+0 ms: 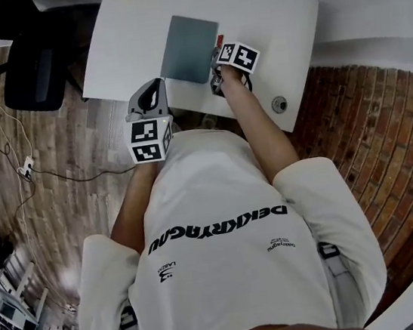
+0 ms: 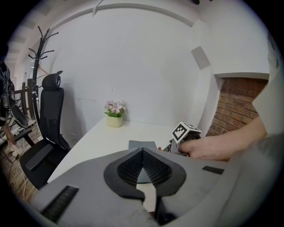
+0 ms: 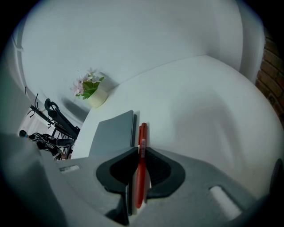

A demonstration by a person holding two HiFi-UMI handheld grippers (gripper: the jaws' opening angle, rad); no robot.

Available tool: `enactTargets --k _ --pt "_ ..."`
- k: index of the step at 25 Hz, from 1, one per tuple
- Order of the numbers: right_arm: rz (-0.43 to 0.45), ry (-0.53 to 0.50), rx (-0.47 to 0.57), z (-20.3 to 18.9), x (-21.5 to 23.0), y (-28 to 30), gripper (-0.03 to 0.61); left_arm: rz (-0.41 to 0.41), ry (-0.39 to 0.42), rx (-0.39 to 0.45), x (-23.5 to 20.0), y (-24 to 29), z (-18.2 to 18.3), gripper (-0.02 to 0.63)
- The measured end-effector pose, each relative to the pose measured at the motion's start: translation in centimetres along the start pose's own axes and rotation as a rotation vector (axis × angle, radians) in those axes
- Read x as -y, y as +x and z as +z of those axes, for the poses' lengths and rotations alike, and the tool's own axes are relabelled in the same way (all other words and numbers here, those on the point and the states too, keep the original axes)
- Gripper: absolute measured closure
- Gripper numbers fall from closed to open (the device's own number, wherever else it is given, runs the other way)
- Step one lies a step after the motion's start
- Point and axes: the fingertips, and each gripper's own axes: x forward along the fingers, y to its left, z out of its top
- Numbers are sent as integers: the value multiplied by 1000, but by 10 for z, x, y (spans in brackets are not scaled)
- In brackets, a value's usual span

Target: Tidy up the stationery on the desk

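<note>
A grey notebook (image 1: 189,48) lies flat on the white desk (image 1: 277,13). My right gripper (image 1: 218,54) is at the notebook's right edge, shut on a red pen (image 3: 142,138) that points away along that edge, just above or on the desktop. In the right gripper view the pen runs between the dark pads (image 3: 156,166), parallel to the notebook (image 3: 113,133). My left gripper (image 1: 152,93) hovers over the desk's near edge, shut with nothing in it. Its view shows the closed gripper (image 2: 143,151), the notebook (image 2: 143,144) beyond and the right gripper (image 2: 174,145) in a hand.
A small pot of pink flowers (image 2: 115,114) stands at the desk's far end. A round metal fitting (image 1: 279,103) sits near the desk's right front corner. A black office chair (image 1: 33,70) and cables (image 1: 23,163) are left of the desk. A brick surface (image 1: 370,137) lies right.
</note>
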Motion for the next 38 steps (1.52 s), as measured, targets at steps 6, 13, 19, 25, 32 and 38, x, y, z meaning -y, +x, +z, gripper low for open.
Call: enactTargets --k 6,13,19,25,32,38 --pt "17 10 6 -1 1 -2 490 -13 1 -4 3 2 0 615" --pt "32 -38 77 13 1 -25 486 -37 12 10 9 4 8 615" --pt "103 -68 172 35 -3 -64 486 -83 34 27 28 9 21 615" --pt "175 -73 271 52 -11 -110 498 -125 61 61 49 6 38 615" --pt "251 -197 427 65 -39 -176 533 -154 86 103 69 6 57 615" --pt "257 -347 536 62 -56 -213 581 -174 131 124 83 6 64 615"
